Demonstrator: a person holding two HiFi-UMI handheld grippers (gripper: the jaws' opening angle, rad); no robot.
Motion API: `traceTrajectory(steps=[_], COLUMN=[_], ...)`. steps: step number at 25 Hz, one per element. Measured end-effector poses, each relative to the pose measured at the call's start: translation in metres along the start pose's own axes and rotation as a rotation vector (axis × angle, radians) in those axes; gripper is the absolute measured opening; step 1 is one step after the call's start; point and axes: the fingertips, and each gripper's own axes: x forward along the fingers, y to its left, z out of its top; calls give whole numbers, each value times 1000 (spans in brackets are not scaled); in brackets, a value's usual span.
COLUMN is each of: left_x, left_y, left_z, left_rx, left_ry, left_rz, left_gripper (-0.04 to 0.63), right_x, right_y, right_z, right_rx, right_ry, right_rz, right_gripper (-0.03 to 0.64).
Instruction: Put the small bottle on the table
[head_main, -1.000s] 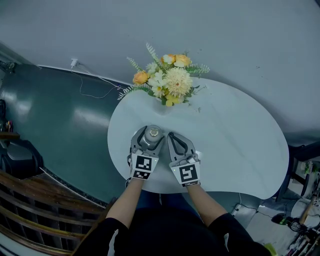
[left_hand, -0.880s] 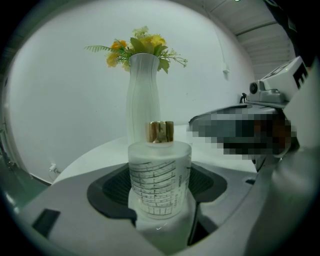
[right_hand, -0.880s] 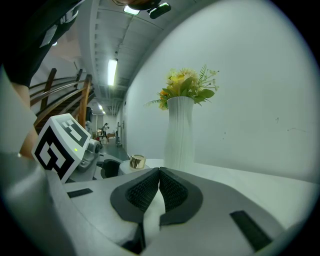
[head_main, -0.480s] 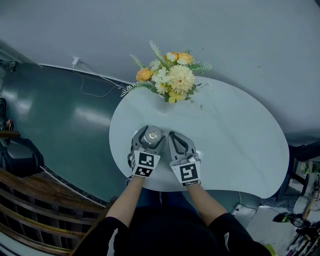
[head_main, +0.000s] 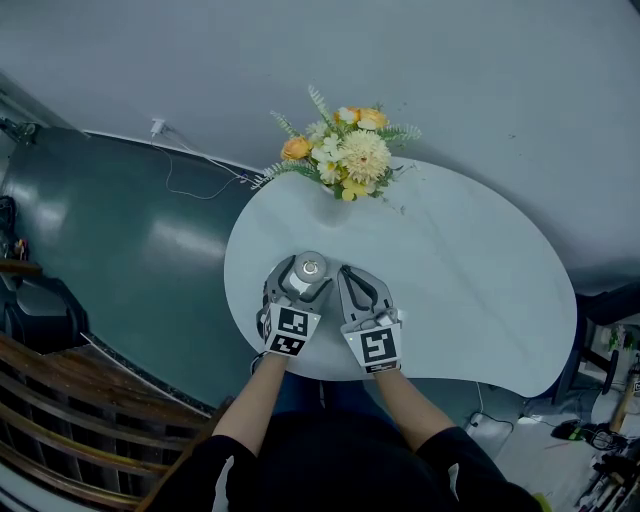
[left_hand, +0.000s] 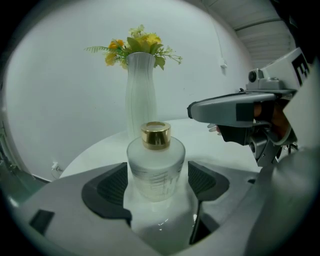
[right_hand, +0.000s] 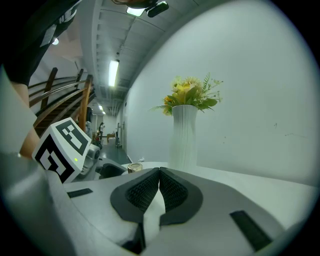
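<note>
The small bottle (left_hand: 156, 160) with the gold cap is being stood upright on the white tabletop (head_main: 470, 290), between the jaws of the left gripper (left_hand: 158, 181), which are being opened away from its sides. The right gripper (right_hand: 159, 187) is being held just beside the left one, with its jaws pressed together and nothing in them. A tall white vase of flowers (left_hand: 140, 95) is being shown farther back on the tabletop.
</note>
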Motion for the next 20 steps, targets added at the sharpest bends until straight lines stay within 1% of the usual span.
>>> traceTrajectory(steps=[5,9,10,11,13,16,20], left_x=[-26,-53,-60,-67,-82,-103,-129], left_y=[8,10,11,12,15,18,17], left_z=[5,24,29,35,47,67,91], left_rx=[-40,-51,-53,-55,-56,-47,-40], left_ry=[-38,-106,-123,-143,-185,-246,-314], left_rz=[40,52,59,72,104,137,160], left_gripper=[370,365,348,313,206,113,24], right_x=[-9,-17,-19,-21,-24,-31,-42], right_y=[3,7,9,10,14,20,23], right_z=[13,24,27,30,37,51,74], right_rx=[-13,-16,-16,-16,-19,-34,-40], right_ry=[-19,-36,-41,-45,-57,-81,-121], right_rz=[-7,-19,-21,-22,-21,-18,-32], right_gripper=[23,23,23,23,23,23,23])
